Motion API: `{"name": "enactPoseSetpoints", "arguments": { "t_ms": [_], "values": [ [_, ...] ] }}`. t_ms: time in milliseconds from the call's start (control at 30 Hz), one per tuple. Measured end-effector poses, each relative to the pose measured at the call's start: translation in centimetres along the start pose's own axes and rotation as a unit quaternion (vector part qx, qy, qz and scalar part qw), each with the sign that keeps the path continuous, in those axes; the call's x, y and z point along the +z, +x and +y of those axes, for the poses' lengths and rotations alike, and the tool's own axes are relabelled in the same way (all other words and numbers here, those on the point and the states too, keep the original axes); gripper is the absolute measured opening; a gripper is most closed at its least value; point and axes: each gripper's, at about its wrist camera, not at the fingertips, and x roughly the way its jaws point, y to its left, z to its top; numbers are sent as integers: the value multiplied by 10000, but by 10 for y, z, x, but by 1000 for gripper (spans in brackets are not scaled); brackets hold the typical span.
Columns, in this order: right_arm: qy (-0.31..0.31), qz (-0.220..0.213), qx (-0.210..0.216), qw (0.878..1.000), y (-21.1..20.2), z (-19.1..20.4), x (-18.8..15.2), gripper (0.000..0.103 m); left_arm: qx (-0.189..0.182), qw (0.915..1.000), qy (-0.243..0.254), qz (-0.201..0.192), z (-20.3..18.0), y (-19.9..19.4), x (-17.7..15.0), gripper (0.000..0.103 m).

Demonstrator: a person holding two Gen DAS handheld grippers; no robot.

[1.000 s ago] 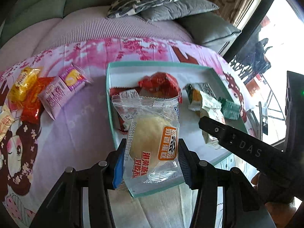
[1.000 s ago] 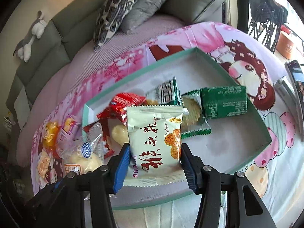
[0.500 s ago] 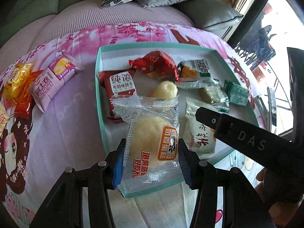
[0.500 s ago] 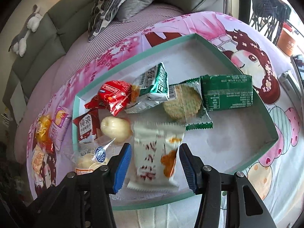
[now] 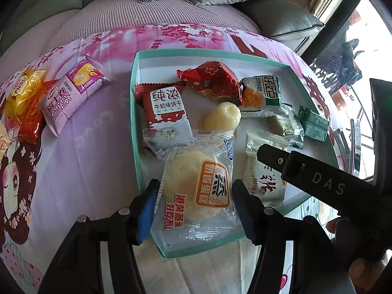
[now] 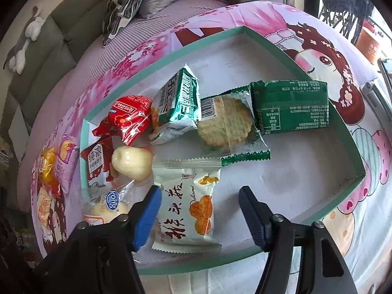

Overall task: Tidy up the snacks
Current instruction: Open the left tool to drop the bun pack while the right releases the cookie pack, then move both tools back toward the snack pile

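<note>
Snacks lie partly in a shallow teal-rimmed tray (image 6: 281, 49) and partly loose on the pink cartoon-print cloth (image 5: 80, 161) that carries it. We see the tray resting on that cloth, with the sofa cushions (image 5: 276, 17) beyond its far edge.

We grip the steamed cake packet (image 5: 198, 186), clear with an orange label, between the two fingers of the left gripper (image 5: 196, 210), over the tray's near left corner. Our right gripper (image 6: 199, 215) stands spread, its blue pads clear of the white pastry packet (image 6: 187, 203) that lies flat between them by the tray's near edge.

Along the tray's right side sits the dark green packet (image 6: 290, 106), and just beside it the round cracker in clear wrap (image 6: 225, 125). Toward the middle a green-and-white biscuit packet (image 6: 176, 105) leans against the red foil packet (image 6: 127, 118). At the left wall we find the red milk biscuit packet (image 5: 166, 110), with a pale round wrapped sweet (image 5: 221, 118) touching it.

Outside the tray's left edge, on the cloth, lie the purple swiss roll packet (image 5: 71, 98), an orange-red packet (image 5: 34, 115) and a yellow wrapped snack (image 5: 23, 90), crowded together.
</note>
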Motion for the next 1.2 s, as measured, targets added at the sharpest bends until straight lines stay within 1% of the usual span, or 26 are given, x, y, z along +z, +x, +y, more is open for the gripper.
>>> {"name": "enactPoseSetpoints", "arguments": {
  "t_ms": [67,133,233,300,400,533,667,733,767,800,867,967,1067,1133,1200],
  "values": [
    [32,-4,-11,10000,0,-3,1,73,5,10000,-9,-4,-1,-1,0,68],
    [54,-22,-10,10000,-3,-5,0,73,-30,10000,-40,-24,-1,-4,1,69],
    [73,-126,-32,9999,-10,-3,1,73,-10,9999,-27,-116,0,-11,3,70],
    [58,-210,24,9998,-17,-2,0,73,-30,9997,-51,-237,2,-18,5,72],
    [32,-300,40,9995,-25,-1,0,73,-70,9992,-126,-382,6,-28,8,73],
    [83,-300,46,9995,-26,-4,0,73,24,9982,-276,-534,18,-38,10,73],
    [96,-285,46,9995,-27,-6,0,73,295,9952,-645,-670,40,-44,12,73],
    [67,-275,46,9996,-26,-3,0,73,583,9909,-932,-782,53,-46,13,73],
    [44,-263,45,9996,-24,0,1,73,674,9891,-1020,-815,57,-46,12,75],
    [5,-247,46,9997,-22,3,0,73,798,9864,-1157,-849,65,-48,12,84],
    [-111,-217,54,9997,-21,10,-1,73,894,9826,-1362,-894,77,-50,10,90],
    [-237,-196,80,9995,-19,17,-3,73,960,9788,-1539,-947,87,-52,8,90],
    [-351,-181,48,9992,-17,23,-4,74,1114,9764,-1577,-967,89,-52,7,93],
    [-426,-188,34,9989,-17,25,-5,78,1186,9756,-1562,-983,88,-52,6,93],
    [-446,-201,57,9988,-17,27,-5,80,1283,9746,-1533,-1012,88,-50,6,95]
  ]
}}
